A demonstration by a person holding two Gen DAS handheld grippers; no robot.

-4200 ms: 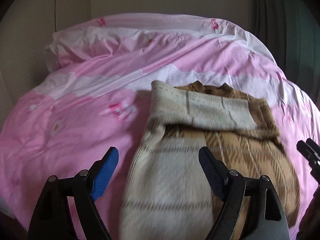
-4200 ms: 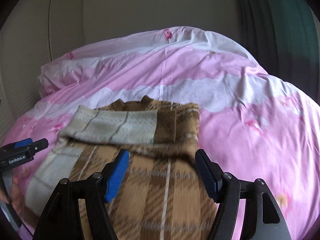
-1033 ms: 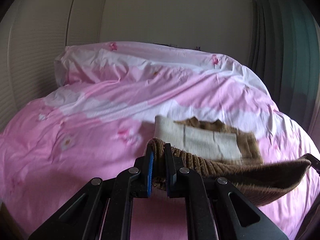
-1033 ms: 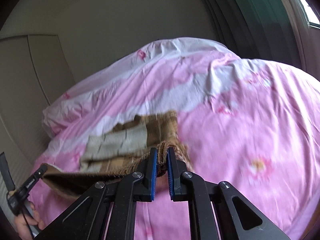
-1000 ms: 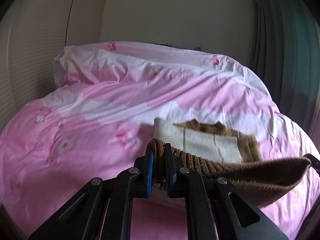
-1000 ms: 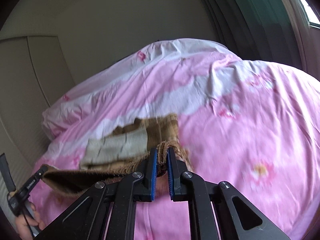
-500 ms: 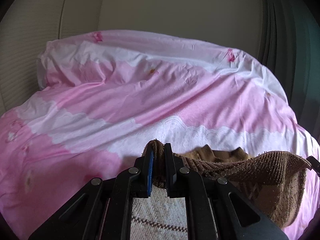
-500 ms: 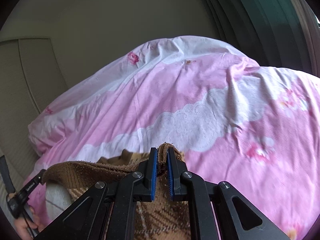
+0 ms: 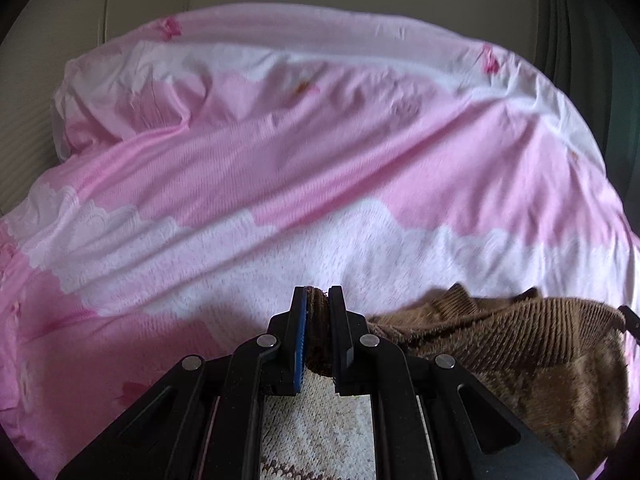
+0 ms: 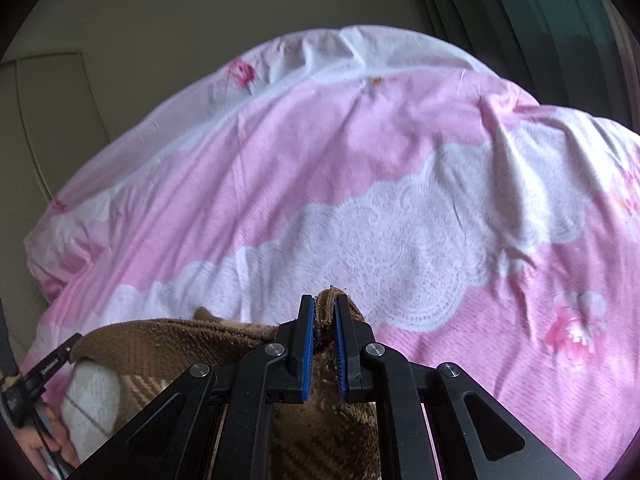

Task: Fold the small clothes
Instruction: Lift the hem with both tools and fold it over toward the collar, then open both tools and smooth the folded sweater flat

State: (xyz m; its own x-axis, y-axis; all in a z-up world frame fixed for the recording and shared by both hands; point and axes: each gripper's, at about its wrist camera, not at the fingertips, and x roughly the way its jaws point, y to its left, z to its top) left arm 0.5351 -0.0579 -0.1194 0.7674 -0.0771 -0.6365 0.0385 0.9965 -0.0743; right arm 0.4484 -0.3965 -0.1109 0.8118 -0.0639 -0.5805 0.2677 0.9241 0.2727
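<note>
A small brown and cream plaid knitted sweater (image 9: 532, 344) lies on a pink and white duvet (image 9: 280, 168). My left gripper (image 9: 318, 300) is shut on the ribbed hem at the sweater's left corner. My right gripper (image 10: 322, 308) is shut on the hem at the right corner of the sweater (image 10: 172, 340). The hem stretches between the two grippers, brought forward over the sweater's far part. The brown collar (image 9: 456, 296) peeks out beyond the hem. The cream side (image 10: 90, 404) shows at the lower left of the right wrist view. The left gripper's tip (image 10: 60, 356) shows there too.
The duvet (image 10: 400, 208) covers the whole bed, with wrinkles and flower prints. A beige wall and wardrobe panels (image 9: 60, 20) stand behind the bed. Dark green curtains (image 10: 520, 8) hang at the right.
Both grippers, still shut on the hem, have carried it forward over the sweater toward the collar and lowered it. The folded sleeve seen a second ago is now covered.
</note>
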